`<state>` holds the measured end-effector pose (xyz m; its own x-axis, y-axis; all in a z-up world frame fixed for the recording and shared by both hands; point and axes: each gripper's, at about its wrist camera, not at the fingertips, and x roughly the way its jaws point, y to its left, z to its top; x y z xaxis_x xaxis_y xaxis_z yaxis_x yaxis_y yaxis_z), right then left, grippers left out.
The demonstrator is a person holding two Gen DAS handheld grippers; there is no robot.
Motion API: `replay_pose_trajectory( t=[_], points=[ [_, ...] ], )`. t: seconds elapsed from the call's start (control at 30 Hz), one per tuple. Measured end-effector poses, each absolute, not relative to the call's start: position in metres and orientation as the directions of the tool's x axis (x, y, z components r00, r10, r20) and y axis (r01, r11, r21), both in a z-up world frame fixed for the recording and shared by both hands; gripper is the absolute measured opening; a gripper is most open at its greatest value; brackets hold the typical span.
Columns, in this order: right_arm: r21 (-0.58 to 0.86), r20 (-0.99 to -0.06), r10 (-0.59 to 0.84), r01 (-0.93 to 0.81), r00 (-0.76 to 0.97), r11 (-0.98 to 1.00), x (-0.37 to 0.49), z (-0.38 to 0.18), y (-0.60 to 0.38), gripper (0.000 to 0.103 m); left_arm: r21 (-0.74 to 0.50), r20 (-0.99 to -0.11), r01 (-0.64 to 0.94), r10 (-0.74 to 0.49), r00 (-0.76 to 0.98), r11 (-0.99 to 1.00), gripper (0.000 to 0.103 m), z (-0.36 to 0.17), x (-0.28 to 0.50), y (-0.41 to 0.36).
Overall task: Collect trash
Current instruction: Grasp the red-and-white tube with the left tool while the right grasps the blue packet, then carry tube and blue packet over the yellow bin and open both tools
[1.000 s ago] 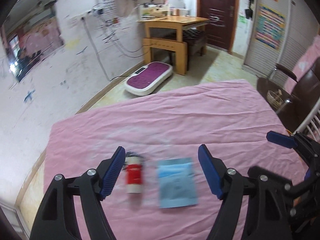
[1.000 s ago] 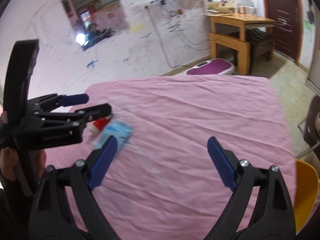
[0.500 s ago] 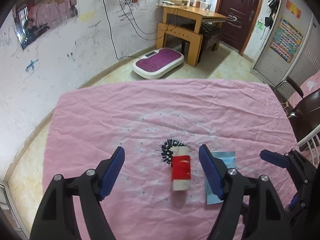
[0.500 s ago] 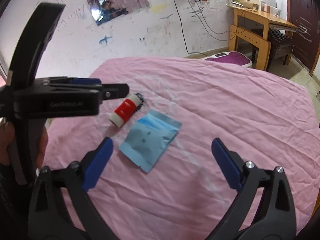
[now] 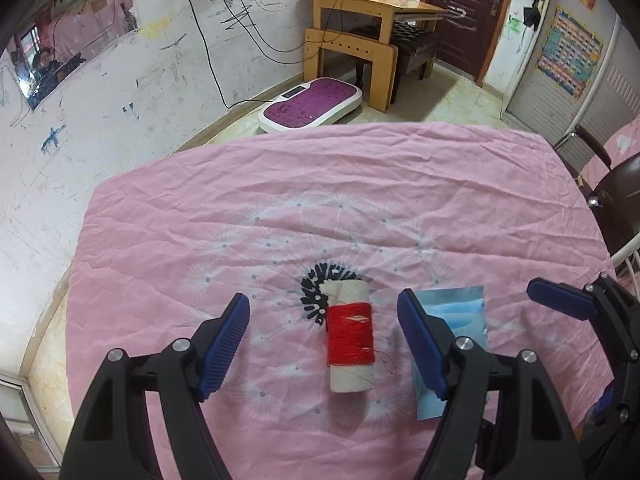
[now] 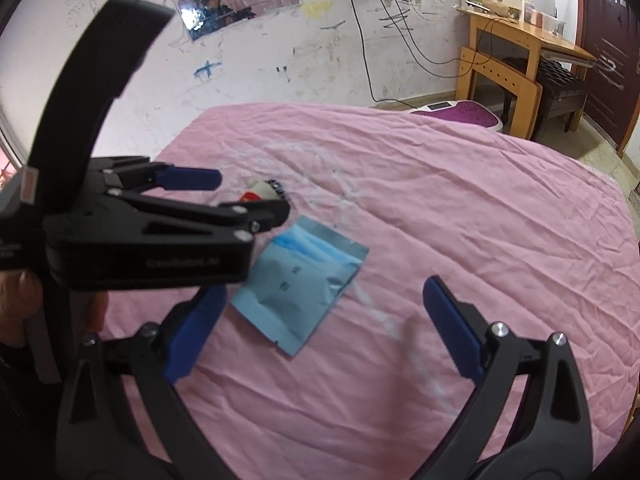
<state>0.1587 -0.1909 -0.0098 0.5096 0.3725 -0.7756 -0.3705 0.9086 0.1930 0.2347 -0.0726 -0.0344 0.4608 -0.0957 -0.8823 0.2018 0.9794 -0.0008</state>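
A spool of red thread on a white cardboard core (image 5: 350, 342) lies on the pink cloth, between the open fingers of my left gripper (image 5: 323, 344). In the right wrist view only its tip (image 6: 258, 191) shows behind the left gripper. A light blue foil packet (image 5: 460, 312) lies flat to the spool's right, partly hidden by the left gripper's right finger. In the right wrist view the packet (image 6: 300, 282) lies between the open fingers of my right gripper (image 6: 320, 338). Both grippers are empty and hover just above the cloth.
The pink cloth (image 5: 280, 216) covers a table with edges on all sides. A scribbled wall stands to the left. A purple foot plate (image 5: 312, 104), a wooden desk (image 5: 360, 24) and a dark chair (image 5: 616, 196) stand beyond on the floor.
Both grippers have come closer to the table and lower. The spool now lies centred between the left fingers, and the packet between the right fingers. Neither item has moved.
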Motion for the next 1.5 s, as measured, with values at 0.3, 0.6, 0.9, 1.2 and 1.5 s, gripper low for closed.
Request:
replay_pose_trajectory(
  t=[0.3,0.6,0.9,1.2,1.5],
  points=[
    [0.178,-0.783,0.361,-0.373,0.507,0.91,0.159,-0.012,-0.183,0.095,0.004,-0.883,0.213,-0.096,0.46,0.977,0.026,-0.035,0.234,-0.068],
    [0.092,-0.81,0.281,-0.362,0.515,0.928,0.171,-0.016,-0.16,0.095,-0.008,-0.878,0.223,-0.113,0.465,0.975,0.017,-0.031,0.229,-0.058],
    [0.023,-0.814,0.218,-0.345,0.538,0.938,0.181,-0.022,-0.149,0.064,-0.027,-0.876,0.195,-0.117,0.467,0.98,0.017,-0.033,0.229,-0.032],
    [0.094,-0.794,0.264,-0.319,0.547,0.943,0.182,-0.019,-0.168,0.056,-0.024,-0.872,0.204,-0.12,0.475,0.979,0.017,-0.034,0.228,-0.034],
    [0.161,-0.745,0.329,-0.321,0.58,0.933,0.171,-0.002,-0.191,0.056,-0.116,-0.866,0.198,-0.197,0.46,0.973,0.017,-0.026,0.226,-0.027]
  ],
)
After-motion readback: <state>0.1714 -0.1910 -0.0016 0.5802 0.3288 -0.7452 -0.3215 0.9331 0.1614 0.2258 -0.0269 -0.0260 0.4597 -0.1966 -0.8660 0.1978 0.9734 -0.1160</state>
